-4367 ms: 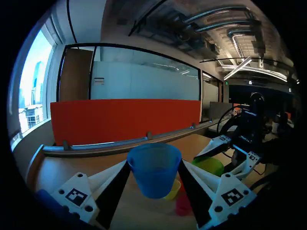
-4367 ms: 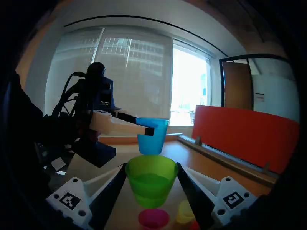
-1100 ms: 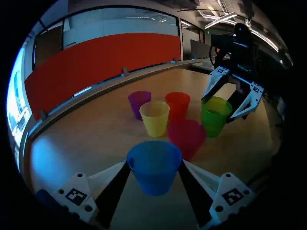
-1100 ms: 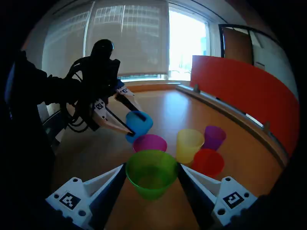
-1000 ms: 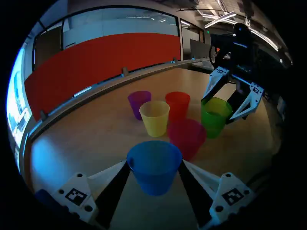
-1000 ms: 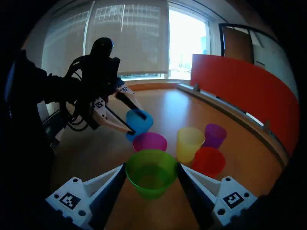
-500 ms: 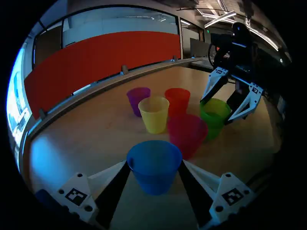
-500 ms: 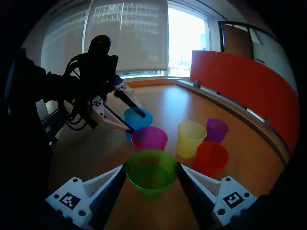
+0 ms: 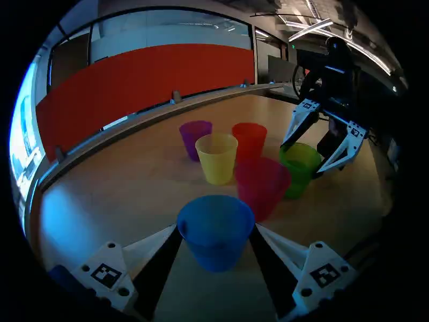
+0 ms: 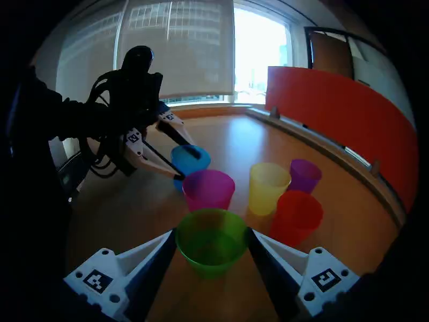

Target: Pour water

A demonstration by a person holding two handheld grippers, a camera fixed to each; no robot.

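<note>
Held upright: blue cup [image 9: 215, 246], clamped in left gripper [image 9: 215, 232]; green cup [image 10: 211, 253], in right gripper [image 10: 211, 236]. Pour is judged not under way.

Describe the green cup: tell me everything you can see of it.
The green cup is translucent plastic as it looks, tapered, open-topped, without handle. It stands upright, clamped between the right gripper's fingers near its rim. It is low over the wooden table, close to the pink cup. Whether it touches the table or holds water cannot be told.

No legible text, labels or numbers anywhere.
</note>
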